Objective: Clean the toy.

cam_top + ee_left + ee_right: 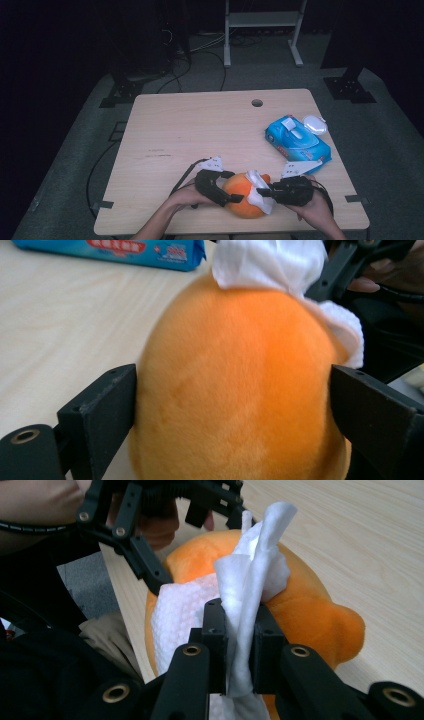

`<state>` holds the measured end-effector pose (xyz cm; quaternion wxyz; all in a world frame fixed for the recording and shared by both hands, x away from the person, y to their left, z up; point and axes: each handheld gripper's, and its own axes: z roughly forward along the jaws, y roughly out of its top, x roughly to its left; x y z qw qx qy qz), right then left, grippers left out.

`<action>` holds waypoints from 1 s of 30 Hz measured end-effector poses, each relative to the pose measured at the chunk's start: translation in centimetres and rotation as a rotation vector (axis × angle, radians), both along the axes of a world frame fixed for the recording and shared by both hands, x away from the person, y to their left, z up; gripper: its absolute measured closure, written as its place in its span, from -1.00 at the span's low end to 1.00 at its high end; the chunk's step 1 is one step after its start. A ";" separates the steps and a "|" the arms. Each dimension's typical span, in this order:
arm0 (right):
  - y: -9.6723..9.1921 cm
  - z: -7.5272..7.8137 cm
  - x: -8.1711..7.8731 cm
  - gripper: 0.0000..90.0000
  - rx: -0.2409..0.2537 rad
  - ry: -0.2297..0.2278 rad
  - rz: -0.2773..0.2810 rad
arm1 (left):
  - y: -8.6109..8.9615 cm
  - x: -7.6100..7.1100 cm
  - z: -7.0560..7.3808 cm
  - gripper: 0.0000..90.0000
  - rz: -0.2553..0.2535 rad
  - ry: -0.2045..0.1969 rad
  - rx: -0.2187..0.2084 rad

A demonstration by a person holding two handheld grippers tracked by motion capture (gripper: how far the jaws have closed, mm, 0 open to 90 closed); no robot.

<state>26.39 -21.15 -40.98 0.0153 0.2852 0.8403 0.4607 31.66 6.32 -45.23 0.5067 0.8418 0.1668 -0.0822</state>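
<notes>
An orange plush toy [244,196] [240,390] [310,610] lies near the table's front edge, between both hands. My left gripper [234,191] [234,405] straddles its body from the left. The jaws stand wide and flank the fur on both sides without denting it. My right gripper [262,191] [239,635] comes in from the right, shut on a folded white wipe [256,186] [255,560] [270,262]. The wipe drapes over the top and right side of the toy. The toy's underside is hidden.
A blue pack of wet wipes [297,140] [115,250] lies at the right of the wooden table [200,130], with a small white case [315,124] just behind it. A round cable hole [257,103] sits near the far edge. The person's lap is close below the front edge.
</notes>
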 end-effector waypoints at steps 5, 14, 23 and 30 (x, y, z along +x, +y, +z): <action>-0.3 0.5 0.3 0.75 0.000 -0.018 -0.021 | 0.4 -0.3 0.9 -0.25 0.020 -0.098 -0.026; 1.0 2.3 1.4 0.72 0.046 -0.135 -0.083 | 0.0 -1.2 2.3 -0.20 0.064 -0.362 0.022; -0.3 0.6 1.9 0.75 -0.030 -0.148 -0.172 | 1.1 -0.6 1.5 -0.30 0.071 -0.296 0.021; 0.5 1.3 1.6 0.76 0.011 -0.198 -0.170 | 0.7 -1.0 1.6 -0.33 0.046 -0.313 0.027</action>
